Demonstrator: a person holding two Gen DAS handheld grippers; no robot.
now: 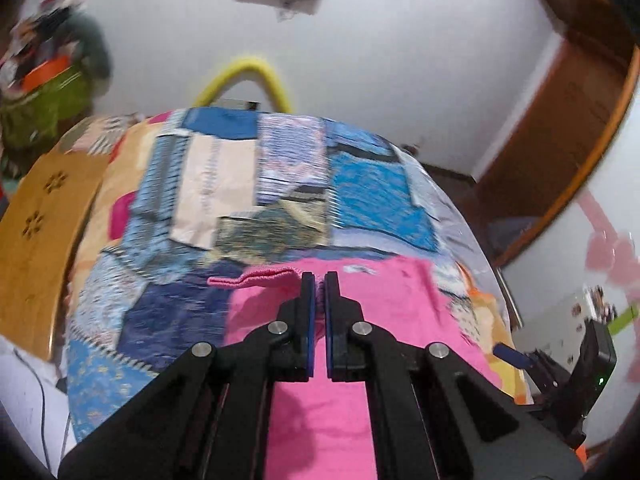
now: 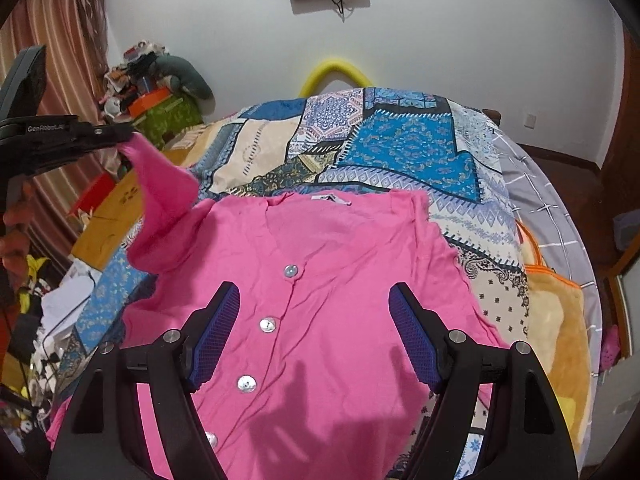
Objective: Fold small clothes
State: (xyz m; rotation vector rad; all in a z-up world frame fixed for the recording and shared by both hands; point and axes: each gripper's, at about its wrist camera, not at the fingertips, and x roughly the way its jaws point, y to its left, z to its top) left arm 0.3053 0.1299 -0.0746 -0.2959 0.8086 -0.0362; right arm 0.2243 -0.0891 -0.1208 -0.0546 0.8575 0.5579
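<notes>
With the left gripper (image 2: 130, 140) clamped on the pink cardigan's (image 2: 320, 280) sleeve (image 2: 164, 196) at ten o'clock and the right gripper (image 2: 314, 320) wide and empty, carry the sleeve flat across the buttons.

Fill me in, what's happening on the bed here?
A person is folding a pink cardigan spread button-side up on the patchwork bedspread. The left hand-held gripper is shut on the end of one sleeve, holding it up off the bed. The right hand-held gripper hangs open over the cardigan's front, gripping nothing.
</notes>
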